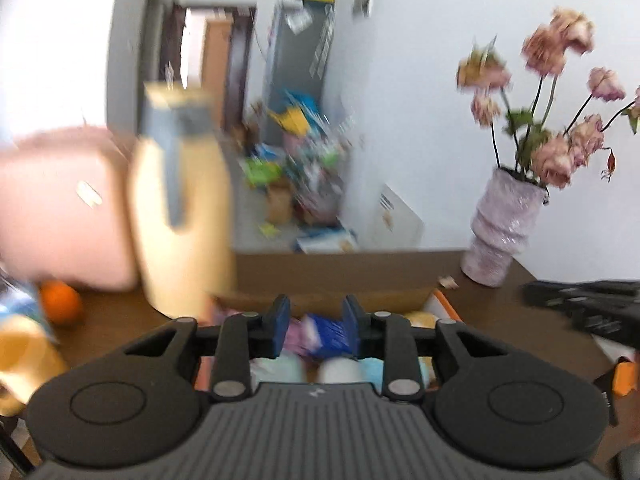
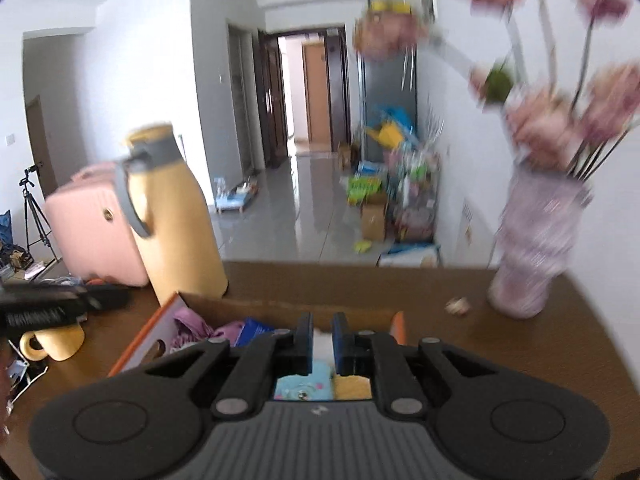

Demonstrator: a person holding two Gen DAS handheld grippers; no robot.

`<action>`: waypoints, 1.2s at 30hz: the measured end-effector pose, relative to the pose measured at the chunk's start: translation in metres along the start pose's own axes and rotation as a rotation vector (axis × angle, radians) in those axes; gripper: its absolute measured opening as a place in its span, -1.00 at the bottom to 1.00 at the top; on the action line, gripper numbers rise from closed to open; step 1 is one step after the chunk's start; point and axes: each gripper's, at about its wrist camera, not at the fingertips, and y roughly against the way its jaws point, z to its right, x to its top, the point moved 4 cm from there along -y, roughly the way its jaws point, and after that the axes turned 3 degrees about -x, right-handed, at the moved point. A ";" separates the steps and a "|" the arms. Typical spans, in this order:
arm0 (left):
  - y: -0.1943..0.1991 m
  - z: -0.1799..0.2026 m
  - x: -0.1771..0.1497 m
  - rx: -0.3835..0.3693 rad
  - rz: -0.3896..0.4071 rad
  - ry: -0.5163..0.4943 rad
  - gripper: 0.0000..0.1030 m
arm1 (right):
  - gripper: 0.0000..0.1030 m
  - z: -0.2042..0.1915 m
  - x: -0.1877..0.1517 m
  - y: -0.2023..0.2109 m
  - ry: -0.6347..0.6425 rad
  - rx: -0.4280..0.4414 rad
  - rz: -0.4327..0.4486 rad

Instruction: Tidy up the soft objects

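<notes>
Both grippers hang above a cardboard box (image 2: 280, 305) on a brown table (image 2: 460, 344), and everything is smeared with motion blur, so details are rough.

In the left wrist view, the left gripper (image 1: 316, 330) sits bottom centre with its blue pads clearly apart and nothing between them. Below and behind it, in the box, there's a jumble of soft things (image 1: 320, 334): something blue, something purple, pale cloth lower down. The right gripper pokes in at the right edge of this view.

In the right wrist view, the right gripper (image 2: 322, 340) has its pads nearly together with just a thin gap. A white strip shows through that gap, but I can't tell whether it's pinched or just sitting behind in the box. Under the fingers I see a light blue printed cloth (image 2: 304, 386) and a yellow one (image 2: 352, 388); a purple cloth (image 2: 192, 326) lies toward the box's left side.

Around it: a yellow jug (image 2: 180, 216) upper left of the box, a pink case (image 2: 92, 228) behind it, a vase (image 2: 536, 240) with pink flowers on the right, and a yellow mug (image 2: 56, 342) at lower left.

My guess is we're between picks, with both hands up off the pile. The next move probably needs the left one dropping back into the box onto one cloth, jaws wide enough to bite a fold.
</notes>
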 end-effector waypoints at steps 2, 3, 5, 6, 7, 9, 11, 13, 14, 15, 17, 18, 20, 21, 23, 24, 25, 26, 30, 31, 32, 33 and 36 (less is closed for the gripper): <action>0.031 -0.001 0.005 0.030 0.041 -0.030 0.15 | -0.72 0.003 0.005 0.036 0.020 -0.021 0.034; 0.048 -0.001 0.005 0.054 0.072 -0.057 0.62 | -0.60 0.003 0.006 0.051 0.028 -0.030 0.052; 0.075 0.000 0.004 0.101 0.140 -0.091 0.87 | -0.19 0.001 0.007 0.079 0.046 -0.042 0.085; 0.087 0.000 0.002 0.111 0.165 -0.091 0.88 | 0.30 -0.001 0.006 0.091 0.052 -0.050 0.107; 0.097 0.002 0.002 0.114 0.171 -0.094 0.90 | 0.55 -0.003 0.005 0.104 0.059 -0.061 0.144; 0.115 0.003 0.002 0.110 0.187 -0.090 0.97 | 0.85 -0.007 0.004 0.123 0.081 -0.075 0.220; 0.132 0.008 0.002 0.124 0.223 -0.103 1.00 | 0.82 -0.012 0.004 0.137 0.089 -0.080 0.230; 0.144 0.010 0.002 0.130 0.245 -0.106 1.00 | 0.82 -0.016 0.004 0.151 0.079 -0.065 0.242; 0.150 0.010 0.002 0.128 0.251 -0.100 1.00 | 0.82 -0.018 0.003 0.158 0.080 -0.058 0.247; 0.155 0.011 0.002 0.126 0.256 -0.094 1.00 | 0.82 -0.020 0.004 0.162 0.082 -0.058 0.252; 0.165 0.011 0.000 0.122 0.265 -0.084 1.00 | 0.82 -0.022 0.002 0.169 0.084 -0.058 0.255; 0.169 0.011 -0.002 0.119 0.269 -0.081 1.00 | 0.82 -0.024 0.000 0.170 0.081 -0.058 0.255; 0.177 0.009 -0.011 0.120 0.277 -0.072 1.00 | 0.82 -0.025 -0.006 0.174 0.066 -0.059 0.258; 0.180 0.007 -0.018 0.120 0.281 -0.063 1.00 | 0.82 -0.025 -0.012 0.176 0.055 -0.056 0.260; 0.191 0.001 -0.042 0.106 0.279 -0.019 1.00 | 0.82 -0.025 -0.030 0.181 0.020 -0.049 0.272; 0.196 -0.003 -0.056 0.101 0.274 0.005 1.00 | 0.82 -0.025 -0.041 0.184 0.006 -0.046 0.275; 0.200 -0.006 -0.069 0.097 0.269 0.018 1.00 | 0.82 -0.025 -0.055 0.188 -0.007 -0.042 0.281; 0.206 -0.009 -0.086 0.098 0.264 0.022 1.00 | 0.82 -0.026 -0.070 0.193 -0.022 -0.042 0.289; 0.240 -0.018 -0.155 0.149 0.296 0.014 1.00 | 0.82 -0.037 -0.135 0.218 -0.026 -0.069 0.305; 0.248 -0.019 -0.172 0.141 0.306 0.006 1.00 | 0.83 -0.041 -0.152 0.225 -0.032 -0.066 0.309; 0.253 -0.021 -0.188 0.140 0.302 -0.005 1.00 | 0.83 -0.044 -0.165 0.231 -0.043 -0.061 0.308; 0.258 -0.021 -0.200 0.146 0.290 -0.016 1.00 | 0.83 -0.048 -0.181 0.237 -0.061 -0.053 0.299; 0.278 -0.019 -0.243 0.153 0.264 -0.054 1.00 | 0.83 -0.064 -0.222 0.256 -0.075 -0.028 0.289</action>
